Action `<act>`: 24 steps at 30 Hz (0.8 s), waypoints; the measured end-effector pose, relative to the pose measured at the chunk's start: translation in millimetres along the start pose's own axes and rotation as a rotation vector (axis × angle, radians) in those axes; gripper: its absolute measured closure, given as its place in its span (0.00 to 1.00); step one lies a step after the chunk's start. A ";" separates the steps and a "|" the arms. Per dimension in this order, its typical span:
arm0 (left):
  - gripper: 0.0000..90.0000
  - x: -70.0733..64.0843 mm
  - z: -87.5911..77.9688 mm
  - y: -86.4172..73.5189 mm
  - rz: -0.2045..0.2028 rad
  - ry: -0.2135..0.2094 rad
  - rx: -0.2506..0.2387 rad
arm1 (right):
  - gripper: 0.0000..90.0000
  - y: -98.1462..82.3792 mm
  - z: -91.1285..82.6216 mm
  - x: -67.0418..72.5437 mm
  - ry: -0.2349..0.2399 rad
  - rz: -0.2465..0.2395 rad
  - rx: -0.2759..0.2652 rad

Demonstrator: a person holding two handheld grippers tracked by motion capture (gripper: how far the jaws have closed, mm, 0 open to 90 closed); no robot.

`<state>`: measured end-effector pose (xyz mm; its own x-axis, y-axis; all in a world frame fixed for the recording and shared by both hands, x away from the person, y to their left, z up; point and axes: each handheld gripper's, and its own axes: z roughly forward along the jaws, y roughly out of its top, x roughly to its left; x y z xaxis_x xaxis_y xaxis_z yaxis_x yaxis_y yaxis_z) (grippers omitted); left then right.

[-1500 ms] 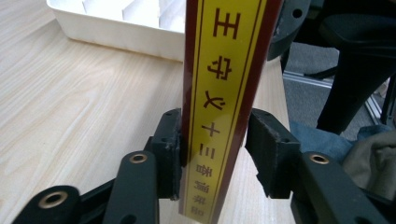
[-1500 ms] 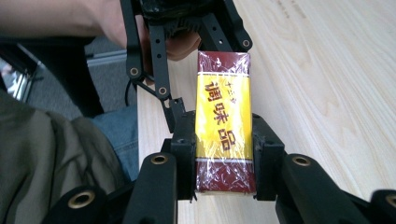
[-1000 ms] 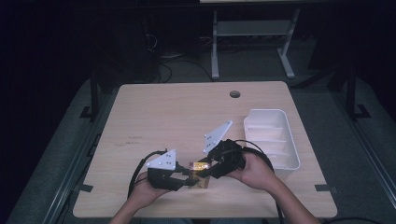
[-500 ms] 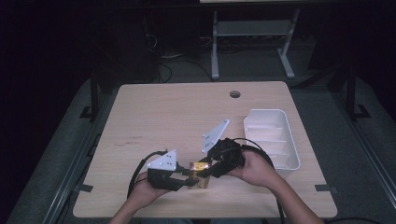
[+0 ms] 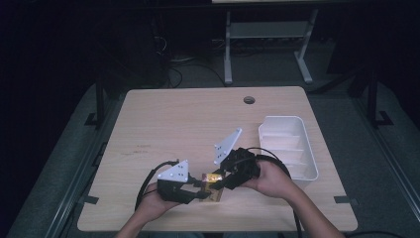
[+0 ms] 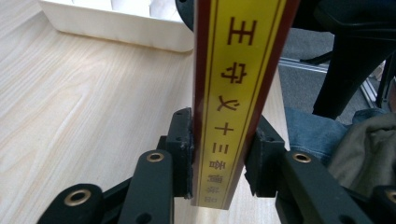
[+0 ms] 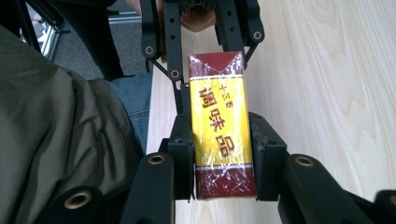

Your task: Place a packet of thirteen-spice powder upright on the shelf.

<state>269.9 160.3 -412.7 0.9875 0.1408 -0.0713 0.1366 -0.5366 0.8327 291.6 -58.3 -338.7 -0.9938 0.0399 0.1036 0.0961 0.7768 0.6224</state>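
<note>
Yellow-and-red wrapped box [image 7: 223, 135] held just above the worktop's [image 5: 198, 119] near edge, between both grippers. Left gripper [image 6: 219, 158] and right gripper [image 7: 223, 154] each clamp an end, jaws closed on it, probably steadying it for transfer. White divided tray [image 5: 289, 144] stands near, right.

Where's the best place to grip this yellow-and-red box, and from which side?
Grip the yellow-and-red box across its two long narrow sides, coming in from an end along its length. It is a slim, flat-sided carton, so the parallel faces seat squarely on the pads, as the right gripper and left gripper each show at opposite ends.
</note>
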 end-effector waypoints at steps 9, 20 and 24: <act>0.61 1.0 -6.8 -0.3 0.000 0.071 -0.019 | 0.75 -2.5 -9.7 -7.3 -0.015 0.003 0.040; 0.56 7.4 -12.7 -5.3 -0.027 0.120 -0.004 | 0.75 -16.8 -45.2 -35.4 -0.075 0.064 0.045; 0.54 9.8 -15.5 -6.8 -0.040 0.138 -0.005 | 0.75 -24.8 -59.1 -44.1 -0.095 0.089 0.036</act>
<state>277.4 178.2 -410.6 0.9609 0.2754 -0.0290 0.1754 -0.5242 0.8334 336.3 -116.4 -312.8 -0.9825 0.1672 0.0821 0.1833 0.7898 0.5853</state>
